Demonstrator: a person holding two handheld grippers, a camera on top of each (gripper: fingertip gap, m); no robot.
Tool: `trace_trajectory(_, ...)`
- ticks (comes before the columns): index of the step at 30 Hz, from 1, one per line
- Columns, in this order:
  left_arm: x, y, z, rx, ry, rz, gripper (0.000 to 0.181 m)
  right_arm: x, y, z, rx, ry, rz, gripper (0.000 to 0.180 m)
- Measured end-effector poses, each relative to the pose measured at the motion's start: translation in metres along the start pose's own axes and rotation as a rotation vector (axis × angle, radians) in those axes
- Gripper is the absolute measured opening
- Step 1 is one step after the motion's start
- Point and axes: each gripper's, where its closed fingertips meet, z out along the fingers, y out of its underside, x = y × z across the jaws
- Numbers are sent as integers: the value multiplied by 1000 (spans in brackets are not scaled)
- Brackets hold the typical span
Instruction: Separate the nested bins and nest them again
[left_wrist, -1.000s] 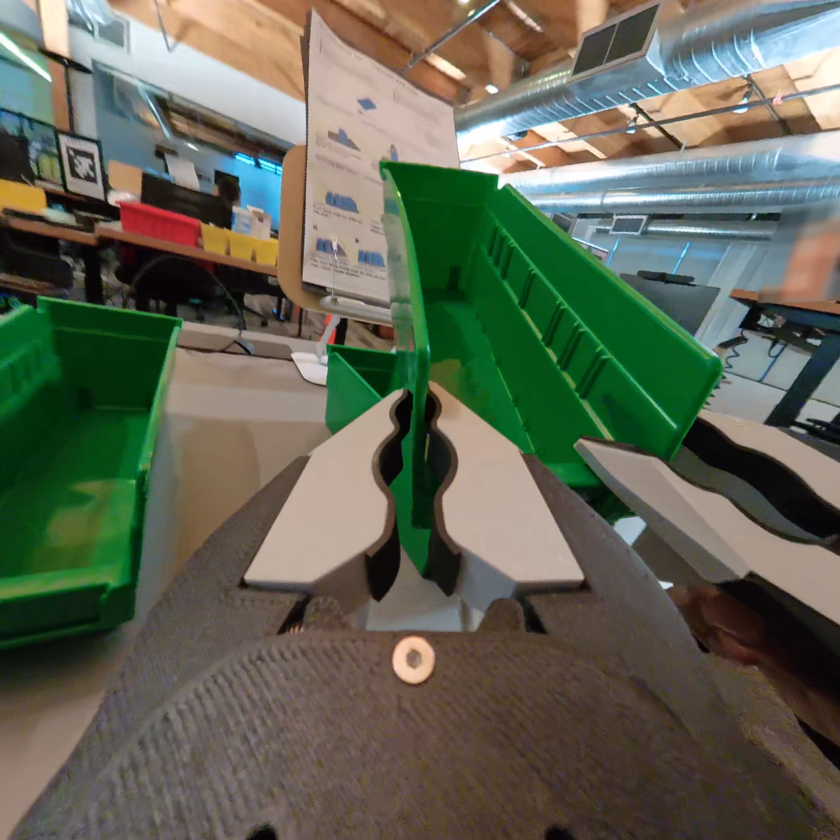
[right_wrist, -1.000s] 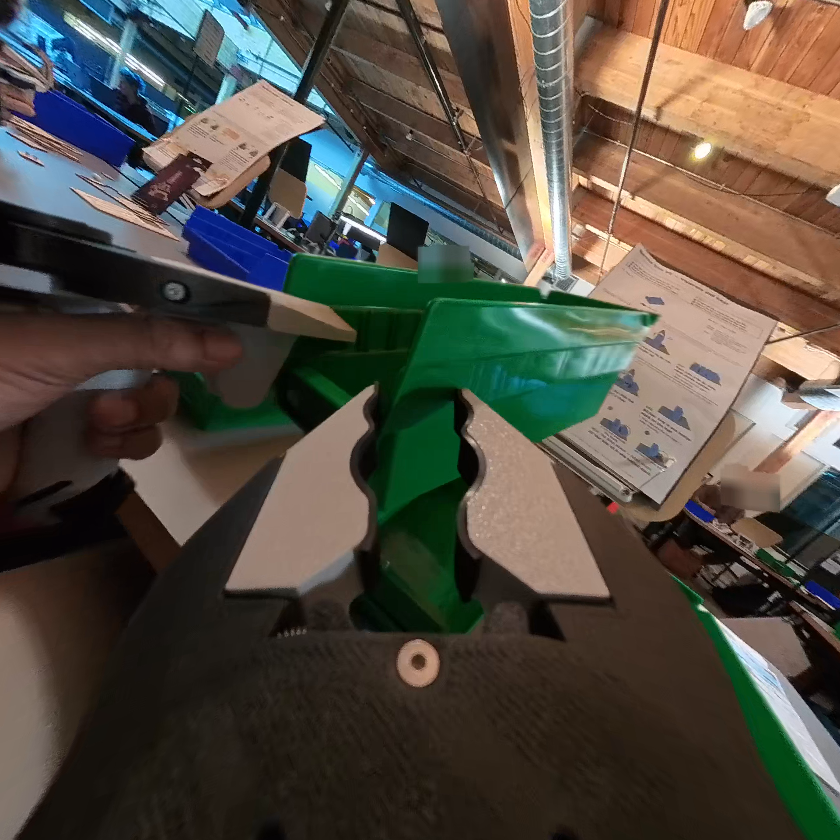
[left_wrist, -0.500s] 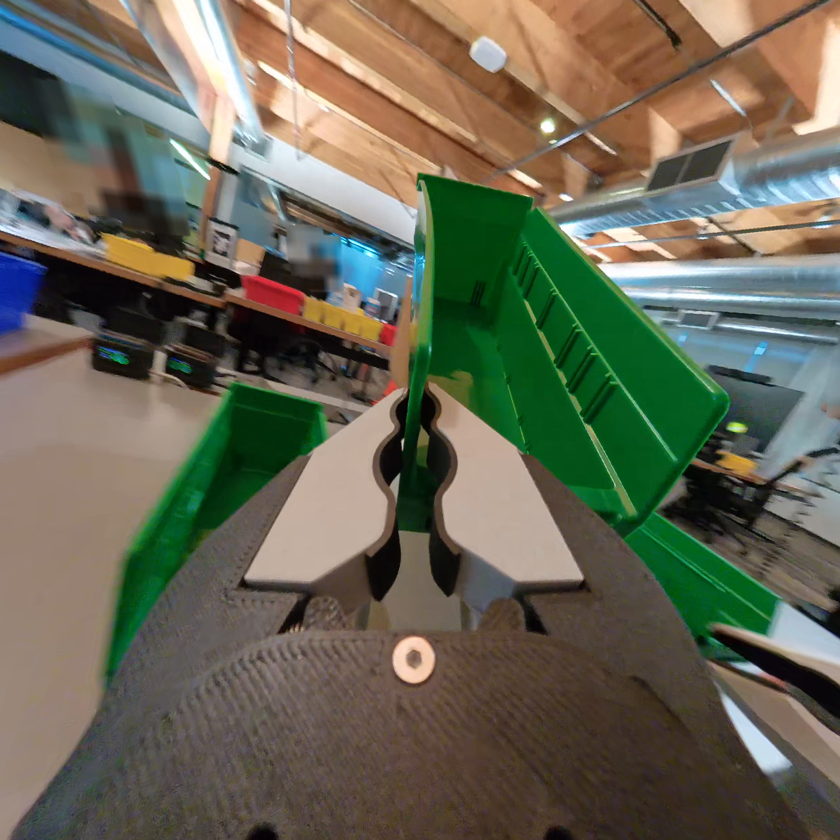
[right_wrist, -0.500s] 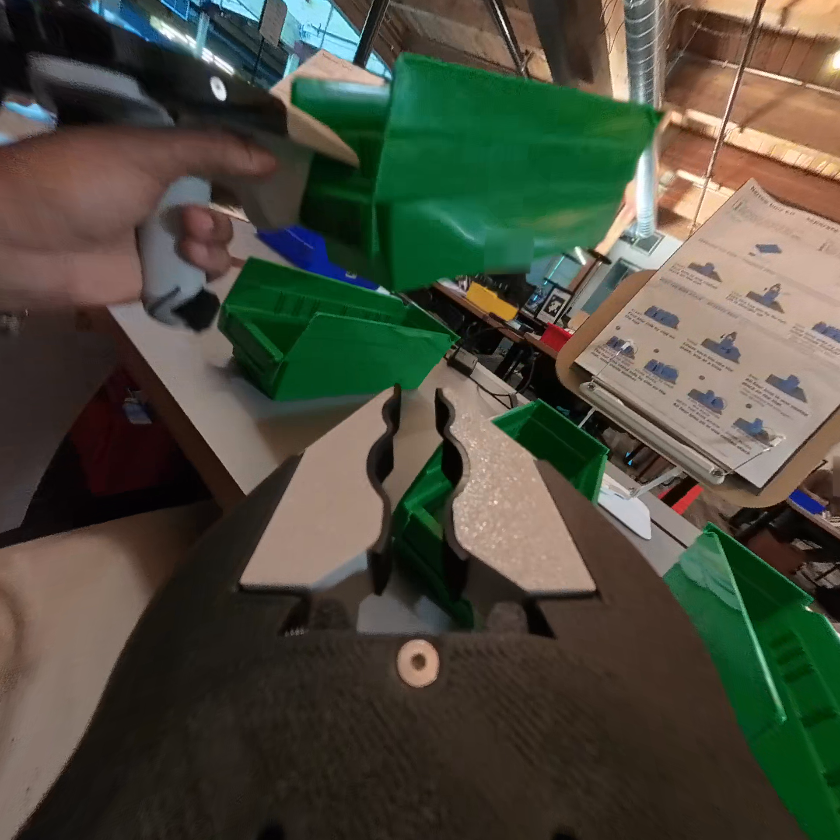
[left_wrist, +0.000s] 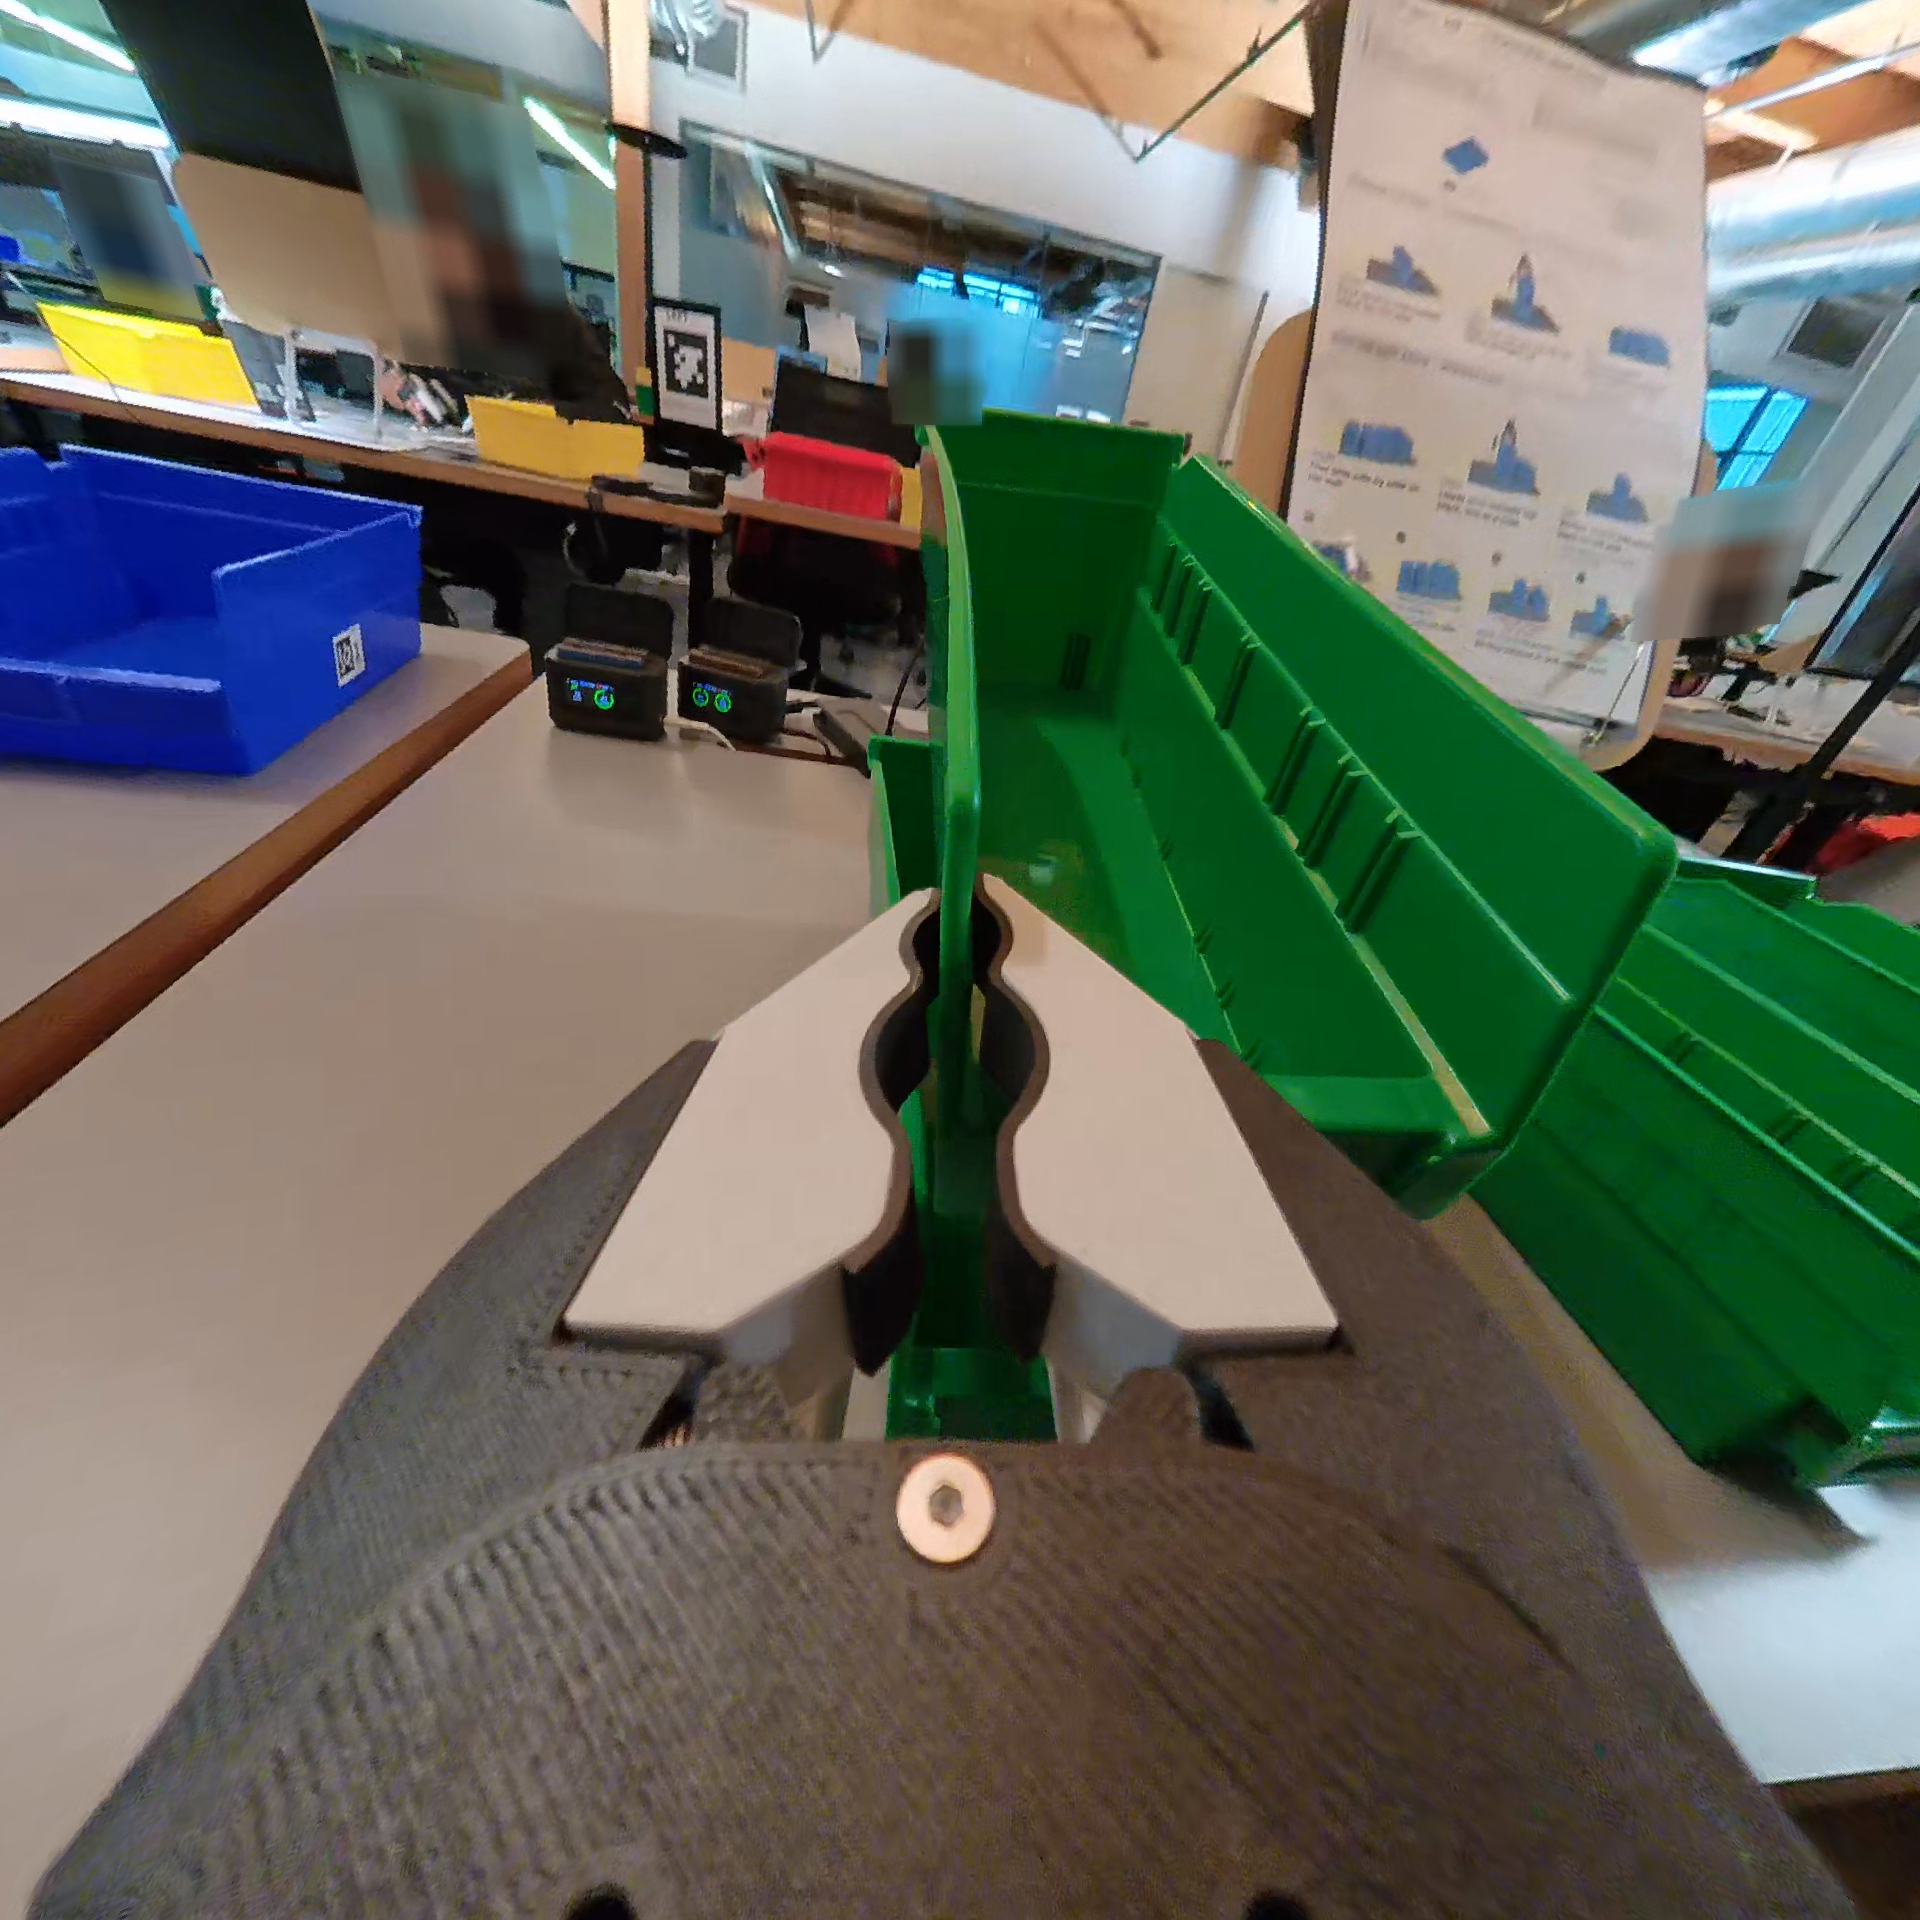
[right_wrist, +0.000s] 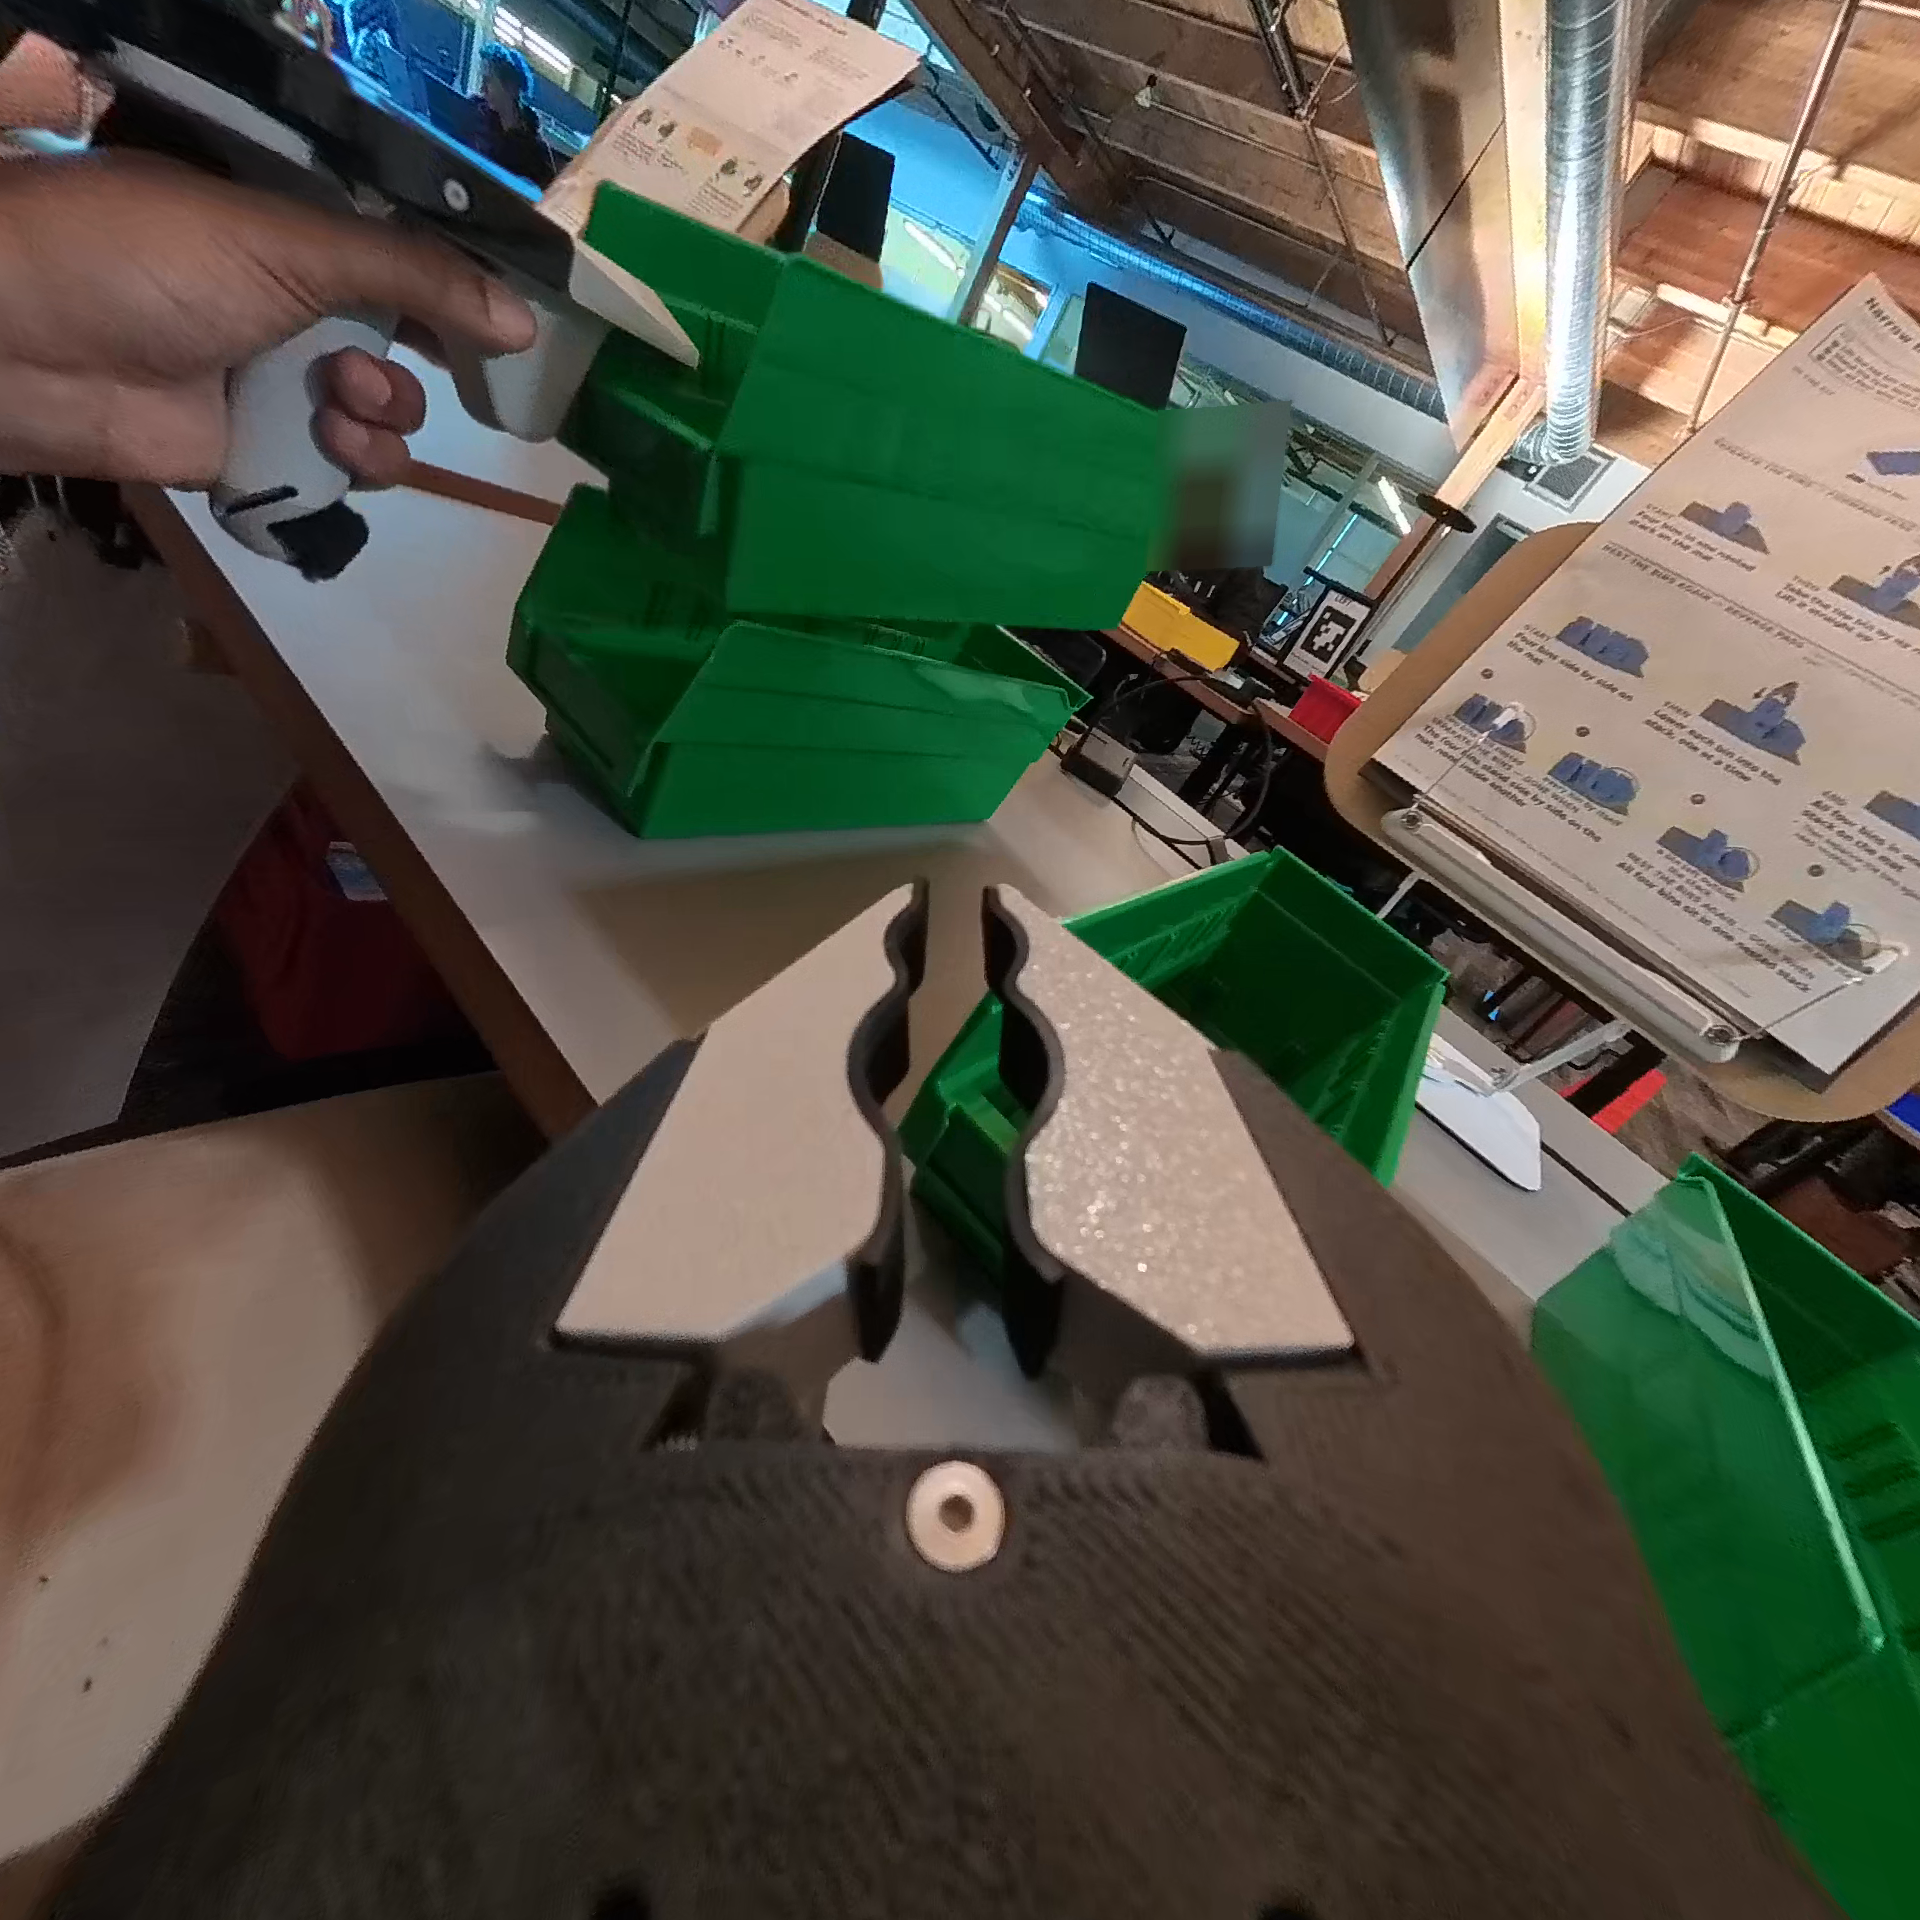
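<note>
— What do we have in our left gripper (left_wrist: 961, 914)?

— Its two fingers are clamped on the thin side wall of a green bin (left_wrist: 1299, 831), which we hold tilted above the counter (left_wrist: 364, 1039). In the right wrist view the same bin (right_wrist: 914, 457) hangs over another green bin (right_wrist: 790, 727) that sits on the counter; whether the two touch at the near end we cannot tell.

— And our right gripper (right_wrist: 951, 904)?

— Its fingers stand a narrow gap apart with nothing between them. It hangs over the counter (right_wrist: 623, 914), apart from the held bin.

— What lies past it?

— Just beyond the fingertips a third green bin (right_wrist: 1278, 987) rests on the counter, open side up. A fourth green bin (right_wrist: 1766, 1455) sits at the lower right edge of that view. In the left wrist view more green bin (left_wrist: 1766, 1143) shows below and to the right of the held one.

— Farther out?

— A hand (right_wrist: 187, 301) grips the left tool's handle. An instruction sheet on a clipboard stand (right_wrist: 1704, 727) is to the right, a blue bin (left_wrist: 208, 623) sits on a neighbouring counter, and two small black cases (left_wrist: 665, 665) stand at the far end.
</note>
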Motion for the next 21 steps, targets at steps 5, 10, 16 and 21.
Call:
trace_trajectory(5, -2, 8, 2, -28, -31, 39, 0, 2, -1, -2, 7, 0, 5, 8)
trace_trajectory(10, -1, 14, 4, -57, -19, 39, 0, 4, 0, -2, 7, 0, 12, 8)
trace_trajectory(16, -3, 20, 6, -77, -26, 47, 0, 2, 0, -2, 6, -4, 6, 8)
trace_trajectory(21, -5, 26, 8, -100, -14, 33, 0, 1, 0, -2, 5, -6, 2, 8)
